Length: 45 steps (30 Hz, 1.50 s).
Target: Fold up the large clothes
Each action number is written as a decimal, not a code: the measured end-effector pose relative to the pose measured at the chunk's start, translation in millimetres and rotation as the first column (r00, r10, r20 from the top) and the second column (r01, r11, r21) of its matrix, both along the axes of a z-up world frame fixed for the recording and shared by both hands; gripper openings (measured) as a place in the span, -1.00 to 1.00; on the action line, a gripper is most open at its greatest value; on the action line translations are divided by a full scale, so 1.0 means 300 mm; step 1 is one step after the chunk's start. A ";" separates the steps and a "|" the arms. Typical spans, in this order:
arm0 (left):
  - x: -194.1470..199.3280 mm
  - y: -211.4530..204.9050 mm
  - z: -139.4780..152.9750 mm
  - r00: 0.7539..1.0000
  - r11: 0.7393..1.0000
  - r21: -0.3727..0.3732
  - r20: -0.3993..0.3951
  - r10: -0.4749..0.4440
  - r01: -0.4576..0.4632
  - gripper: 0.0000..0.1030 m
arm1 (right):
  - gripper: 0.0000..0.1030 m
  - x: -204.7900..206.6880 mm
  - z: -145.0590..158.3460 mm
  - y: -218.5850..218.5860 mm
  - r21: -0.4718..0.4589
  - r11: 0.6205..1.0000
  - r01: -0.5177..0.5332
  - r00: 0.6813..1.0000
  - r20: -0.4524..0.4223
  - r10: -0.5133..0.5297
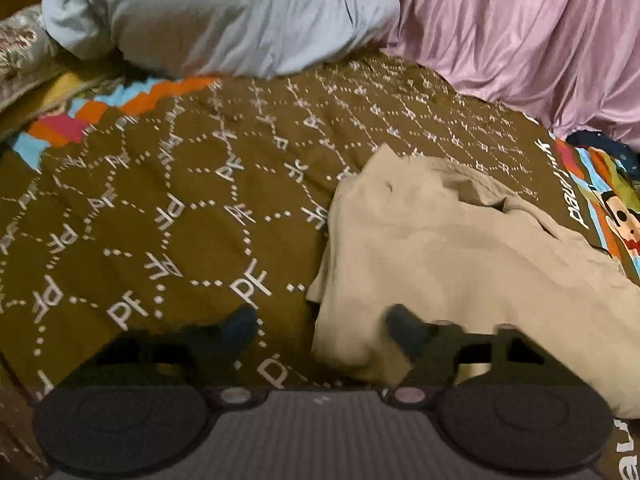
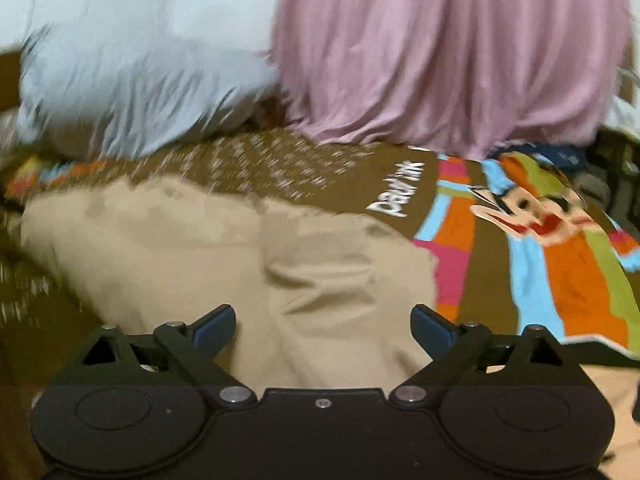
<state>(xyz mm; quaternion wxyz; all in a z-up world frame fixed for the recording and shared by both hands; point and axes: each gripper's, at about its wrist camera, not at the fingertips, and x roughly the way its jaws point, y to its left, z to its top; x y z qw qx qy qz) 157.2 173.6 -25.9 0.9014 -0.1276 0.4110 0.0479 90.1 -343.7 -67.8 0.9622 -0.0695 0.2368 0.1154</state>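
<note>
Right wrist view: the beige garment lies rumpled on the patterned bedspread, right gripper spread wide above it, left gripper parted over its edge, neither holding, likely lining up the next fold.

A brown bedspread covers the bed, printed with white dotted hexagons and "pf" letters. Its border has orange, blue, pink and green blocks and a cartoon monkey face beside white script lettering. At the far side a pale blue pillow lies on the spread, touching a pink satin cloth draped in folds to its right.
</note>
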 end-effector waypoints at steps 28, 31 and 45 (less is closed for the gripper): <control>0.018 -0.109 -0.003 0.997 0.983 0.179 0.060 -0.039 0.028 -0.82 | -0.10 -0.141 0.017 -0.277 0.397 0.810 0.432 0.901 -0.230 -0.368; 0.014 -0.113 0.000 0.997 0.981 0.190 0.066 -0.041 0.028 -0.83 | -0.11 -0.163 0.011 -0.231 0.407 0.823 0.396 0.914 -0.263 -0.310; -0.002 -0.084 0.057 0.992 0.984 0.172 0.126 0.024 -0.045 -0.86 | -0.85 -0.207 0.208 -0.151 0.166 0.946 0.279 0.959 -0.001 -0.282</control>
